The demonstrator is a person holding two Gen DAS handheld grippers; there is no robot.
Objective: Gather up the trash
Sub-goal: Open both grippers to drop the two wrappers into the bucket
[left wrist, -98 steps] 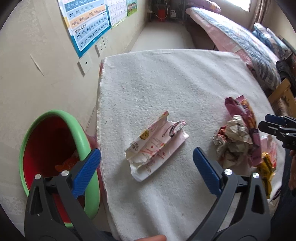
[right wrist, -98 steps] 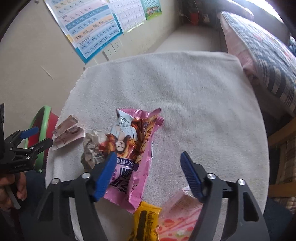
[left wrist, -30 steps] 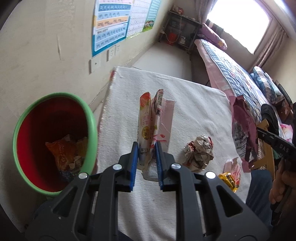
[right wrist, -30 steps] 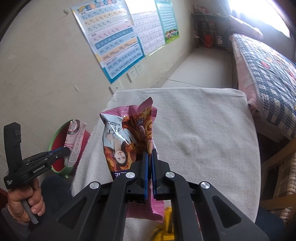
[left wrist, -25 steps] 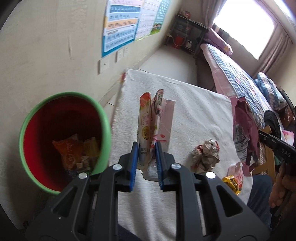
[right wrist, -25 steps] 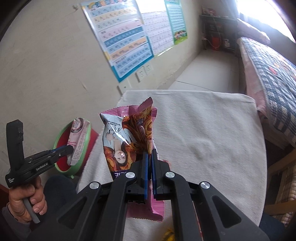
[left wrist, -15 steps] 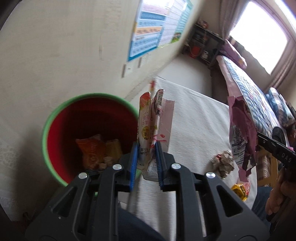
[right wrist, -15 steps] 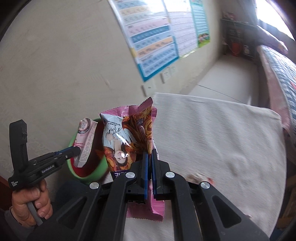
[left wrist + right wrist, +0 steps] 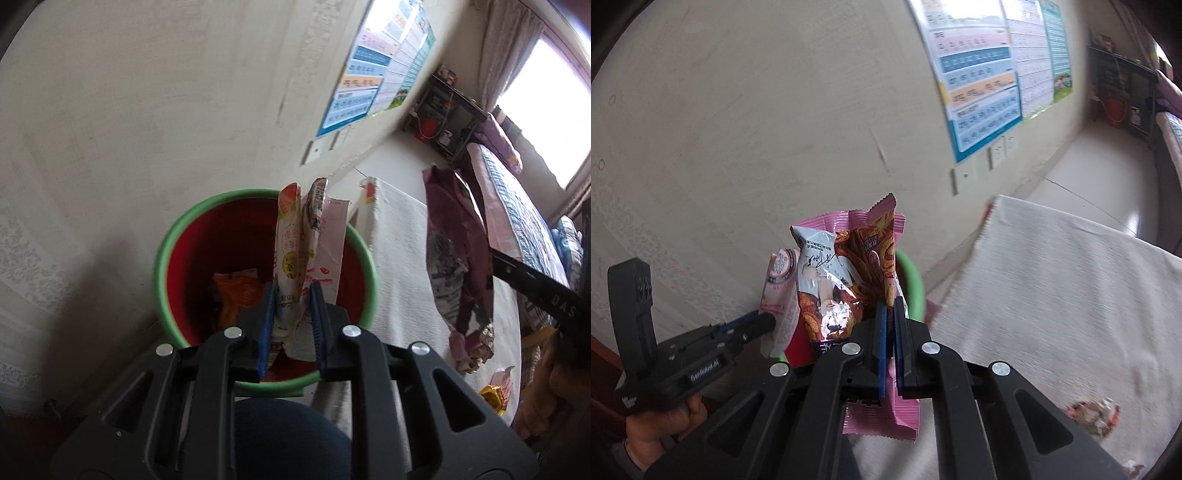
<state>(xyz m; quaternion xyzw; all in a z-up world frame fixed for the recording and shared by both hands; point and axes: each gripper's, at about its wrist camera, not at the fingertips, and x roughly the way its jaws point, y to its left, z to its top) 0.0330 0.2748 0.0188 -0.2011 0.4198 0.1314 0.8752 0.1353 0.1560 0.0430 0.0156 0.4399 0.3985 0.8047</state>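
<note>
This was a home bedroom. A bed [image 9: 517, 206] with a checked quilt and a purple pillow [image 9: 502, 144] stood below a bright curtained window [image 9: 546, 122]. 2 children's learning charts [image 9: 982, 74] hung on the plain beige wall [image 9: 775, 122] above white sockets [image 9: 997, 151]. A dark shelf unit [image 9: 450, 122] with household bits filled the far corner. A table under a white towel-like cloth [image 9: 1071, 288] stood beside a red bin with a green rim [image 9: 166, 254].
</note>
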